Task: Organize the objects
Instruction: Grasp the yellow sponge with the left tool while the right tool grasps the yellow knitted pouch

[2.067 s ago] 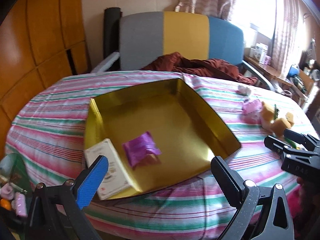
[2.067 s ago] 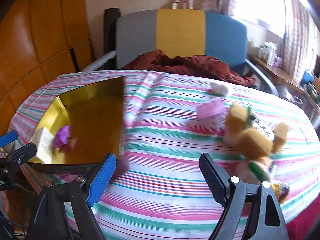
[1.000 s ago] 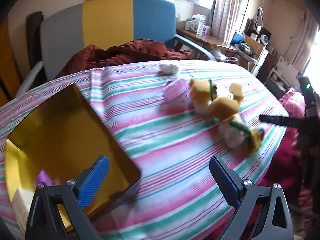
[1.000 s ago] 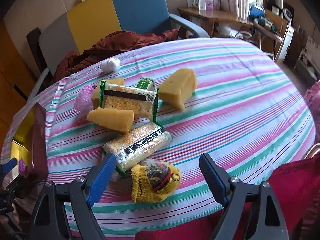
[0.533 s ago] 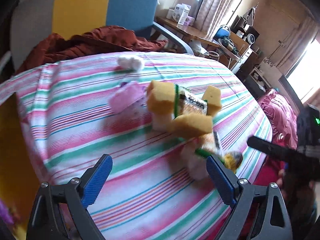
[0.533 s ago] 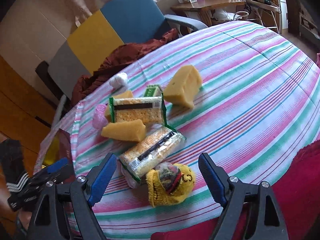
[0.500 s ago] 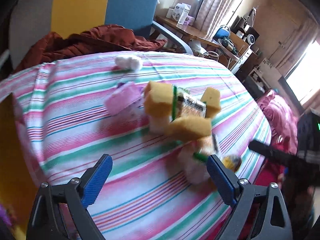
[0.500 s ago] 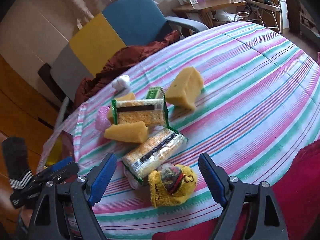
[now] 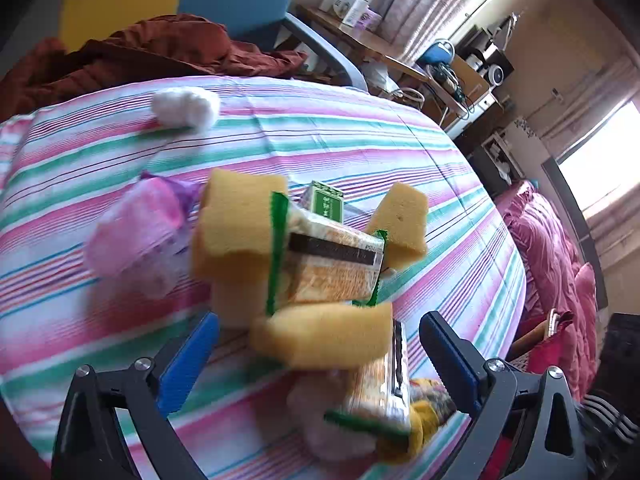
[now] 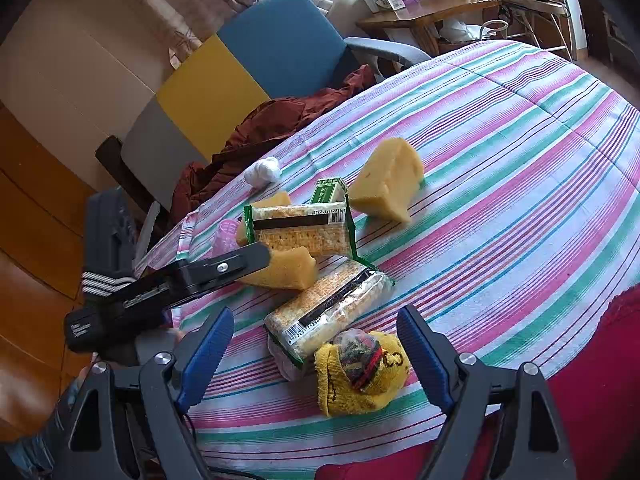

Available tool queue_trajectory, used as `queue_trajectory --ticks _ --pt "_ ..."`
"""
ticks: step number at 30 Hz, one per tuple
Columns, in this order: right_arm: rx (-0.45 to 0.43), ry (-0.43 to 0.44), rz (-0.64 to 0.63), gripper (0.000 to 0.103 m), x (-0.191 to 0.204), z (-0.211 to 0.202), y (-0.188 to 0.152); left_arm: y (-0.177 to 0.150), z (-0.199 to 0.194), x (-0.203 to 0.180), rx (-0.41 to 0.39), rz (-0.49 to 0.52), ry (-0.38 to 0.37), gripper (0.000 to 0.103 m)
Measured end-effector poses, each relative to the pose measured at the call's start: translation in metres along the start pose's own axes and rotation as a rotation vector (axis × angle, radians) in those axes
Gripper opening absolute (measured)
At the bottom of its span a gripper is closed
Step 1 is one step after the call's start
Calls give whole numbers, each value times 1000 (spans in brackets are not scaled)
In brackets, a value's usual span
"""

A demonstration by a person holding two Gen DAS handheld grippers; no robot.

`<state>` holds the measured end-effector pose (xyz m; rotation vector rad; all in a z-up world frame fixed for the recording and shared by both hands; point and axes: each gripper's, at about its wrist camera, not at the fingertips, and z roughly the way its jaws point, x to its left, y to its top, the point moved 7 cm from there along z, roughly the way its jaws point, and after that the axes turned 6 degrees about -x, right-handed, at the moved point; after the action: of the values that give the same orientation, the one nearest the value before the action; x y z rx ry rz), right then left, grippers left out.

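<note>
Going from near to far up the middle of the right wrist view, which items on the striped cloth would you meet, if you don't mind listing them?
Yellow sock → lower cracker pack → upper cracker pack → small green box → white cotton wad.

Three sponges (image 10: 387,189); two cracker packs (image 10: 300,229); one sock (image 10: 362,372).

on the round table under its striped cloth (image 10: 520,168), a cluster sits toward the near edge. a yellow sponge wedge (image 10: 280,268) lies before a green-edged cracker pack (image 10: 300,232), with a second clear-wrapped cracker pack (image 10: 324,312) to its right. a yellow knit sock (image 10: 360,372) lies nearest the edge. another sponge chunk (image 10: 388,184) stands right of the pack; a white cotton ball (image 10: 264,172) lies behind, near the far edge.
</note>
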<state>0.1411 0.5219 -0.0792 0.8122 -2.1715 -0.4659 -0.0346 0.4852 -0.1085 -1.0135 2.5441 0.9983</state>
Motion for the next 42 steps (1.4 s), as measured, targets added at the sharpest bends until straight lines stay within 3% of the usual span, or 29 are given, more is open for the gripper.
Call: queue_trajectory --ticks 3,4,8,14,20,23,30,32,33,34,37,42 --pt "3 1 0 85 0 0 0 -1 12 -2 11 12 -7 92" --pt "6 -1 0 85 0 0 0 -3 14 -3 14 33 -7 73" --pt "65 -26 -18 85 1 9 -4 -13 3 -2 2 85 -17 64" --pt "236 -94 -58 85 0 34 -18 -26 -40 34 -47 18 5 64" --pt "286 -149 -117 85 0 41 -26 -56 -75 62 -69 -10 63 64" --pt "330 -183 -164 85 2 46 -29 -76 -86 63 -74 34 94 64" --pt "440 -368 -297 85 1 62 -41 -112 -94 56 -89 142 130 64" --pt "464 -417 -348 79 1 66 -44 -116 -95 55 -100 166 139 64" --pt "473 -452 -382 69 1 68 -46 -117 -95 54 -103 171 140 63" --pt "479 -483 -414 62 1 70 -48 -117 -96 55 -108 172 140 62" --pt "436 -502 -439 54 3 65 -45 -118 -102 56 -118 158 132 60" --pt "343 -464 -356 50 -3 36 -40 -116 -135 51 -178 157 109 60"
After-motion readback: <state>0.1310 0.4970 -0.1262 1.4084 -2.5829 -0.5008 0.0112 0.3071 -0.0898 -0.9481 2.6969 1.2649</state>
